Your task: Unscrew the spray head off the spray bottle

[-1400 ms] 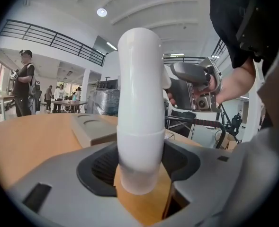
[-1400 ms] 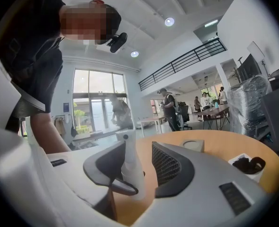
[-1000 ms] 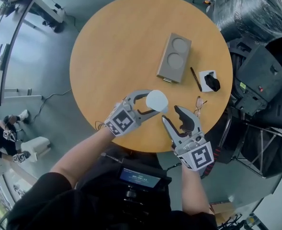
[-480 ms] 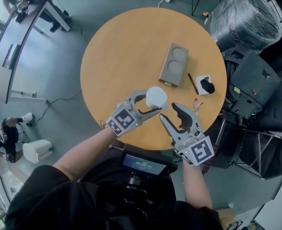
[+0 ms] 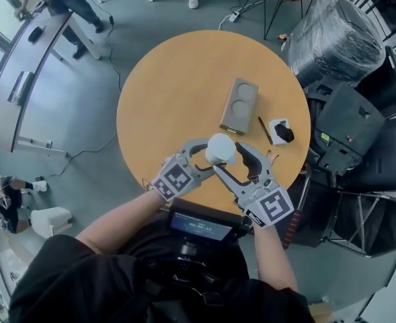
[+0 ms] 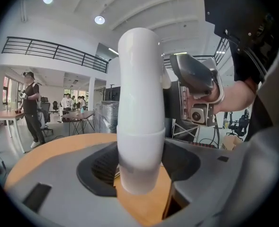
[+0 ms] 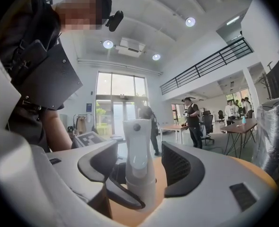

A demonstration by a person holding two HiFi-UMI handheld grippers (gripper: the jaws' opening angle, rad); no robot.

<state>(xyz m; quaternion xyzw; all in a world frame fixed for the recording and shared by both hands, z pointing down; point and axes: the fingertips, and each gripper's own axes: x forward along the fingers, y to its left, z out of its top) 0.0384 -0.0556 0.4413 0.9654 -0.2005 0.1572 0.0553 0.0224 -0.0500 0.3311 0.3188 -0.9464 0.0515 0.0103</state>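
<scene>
A white spray bottle [image 5: 220, 148] is held upright above the round wooden table [image 5: 164, 93]. My left gripper [image 5: 210, 153] is shut on its body [image 6: 140, 126], with the dark pads against both sides. From the right, my right gripper [image 5: 230, 160] reaches the bottle. Its jaws have just been opening and now stand wide. The spray head [image 7: 138, 160] stands between them with a gap on each side. The left gripper's jaws also show behind the bottle in the right gripper view.
On the table's far right part lie a grey block with two round recesses [image 5: 239, 105], a black pen [image 5: 262, 130], a small white box with a black item [image 5: 281, 132] and glasses [image 5: 273, 159]. Black cases and a wrapped load [image 5: 339, 32] crowd the floor at right.
Both grippers have risen with the bottle. The right gripper has moved left, from beside the bottle to around its spray head, and its jaws stand wider.
</scene>
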